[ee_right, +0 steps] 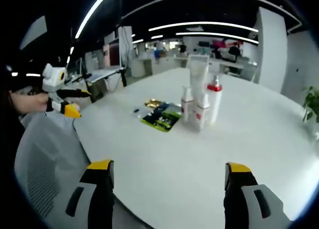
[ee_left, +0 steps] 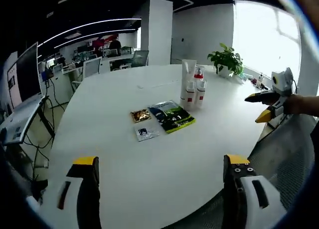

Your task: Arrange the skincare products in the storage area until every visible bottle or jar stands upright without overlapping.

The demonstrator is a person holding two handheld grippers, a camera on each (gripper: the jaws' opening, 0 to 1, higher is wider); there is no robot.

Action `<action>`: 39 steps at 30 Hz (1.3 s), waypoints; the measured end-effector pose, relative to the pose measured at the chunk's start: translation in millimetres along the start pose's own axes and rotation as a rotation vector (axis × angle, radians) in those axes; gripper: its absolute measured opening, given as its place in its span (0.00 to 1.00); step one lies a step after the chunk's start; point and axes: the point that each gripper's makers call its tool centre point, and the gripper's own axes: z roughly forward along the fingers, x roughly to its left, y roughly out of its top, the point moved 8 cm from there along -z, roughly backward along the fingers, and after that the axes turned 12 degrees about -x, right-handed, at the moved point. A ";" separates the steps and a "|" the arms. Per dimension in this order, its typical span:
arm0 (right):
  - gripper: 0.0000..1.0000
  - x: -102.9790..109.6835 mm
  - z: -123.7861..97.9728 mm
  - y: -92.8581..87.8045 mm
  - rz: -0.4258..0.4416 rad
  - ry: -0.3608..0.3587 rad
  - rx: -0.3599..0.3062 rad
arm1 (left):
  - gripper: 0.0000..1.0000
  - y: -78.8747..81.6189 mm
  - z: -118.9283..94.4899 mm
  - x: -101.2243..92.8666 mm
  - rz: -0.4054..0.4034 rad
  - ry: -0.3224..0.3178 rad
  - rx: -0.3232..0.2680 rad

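Both tongs are spread wide w/ nothing between the jaws. The left gripper [ee_left: 159, 176] hangs over the near edge of the white table [ee_left: 149, 184]; the right gripper [ee_right: 169, 181] sits over a different stretch of the same edge, and it also shows off the table's right side in the left gripper view [ee_left: 266, 107], jaws parted there too. Neither is anywhere close to the products yet.

The skincare stuff is a tight upright cluster, well in from the edge: a tall white tube [ee_right: 198, 79], a red-capped bottle [ee_right: 214, 102] and a couple of small white bottles [ee_right: 188, 107] w/ red bands, all touching or nearly so. Just beside them lies a green packet [ee_right: 161, 118], flat, plus a gold sachet [ee_right: 152, 103] and a small pale sachet [ee_left: 146, 133] next to it.

What could go wrong imo:
- The cluster is packed, so a jaw going in for one bottle prob nudges its neighbor and the tall tube tips first, domino style.
- It's a long reach from the edge, and coming in low risks dragging the flat packets into the bottles.
- Can't tell if the bottles actually overlap behind the tube, so grabbing blind from this side could knock a hidden one.
- Pinching the tube high = wobble.
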 end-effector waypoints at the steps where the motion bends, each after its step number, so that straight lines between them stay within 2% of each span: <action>1: 0.97 0.0 0.2 -0.1 -0.001 -0.002 0.003 | 0.96 0.9 0.8 -1.3 0.012 -0.005 -0.009; 6: 0.98 1.7 0.8 -1.9 -0.003 0.003 0.014 | 0.96 -4.9 1.9 -1.7 0.060 -0.031 0.022; 10: 0.99 2.0 0.1 -2.4 -0.003 0.005 0.012 | 0.97 -4.5 1.0 -2.5 0.059 -0.038 0.011; 30: 0.99 7.3 -8.4 -6.1 -0.008 -0.008 0.014 | 0.95 -15.8 -15.8 -8.9 0.060 -0.039 0.038; 33: 0.98 8.0 -8.5 -6.4 -0.010 -0.008 0.018 | 0.94 -14.2 -15.6 -7.4 0.071 -0.039 0.033; 39: 0.98 7.8 -8.5 -6.6 -0.028 -0.016 0.029 | 0.93 -7.0 -18.9 -8.2 0.041 -0.032 -0.012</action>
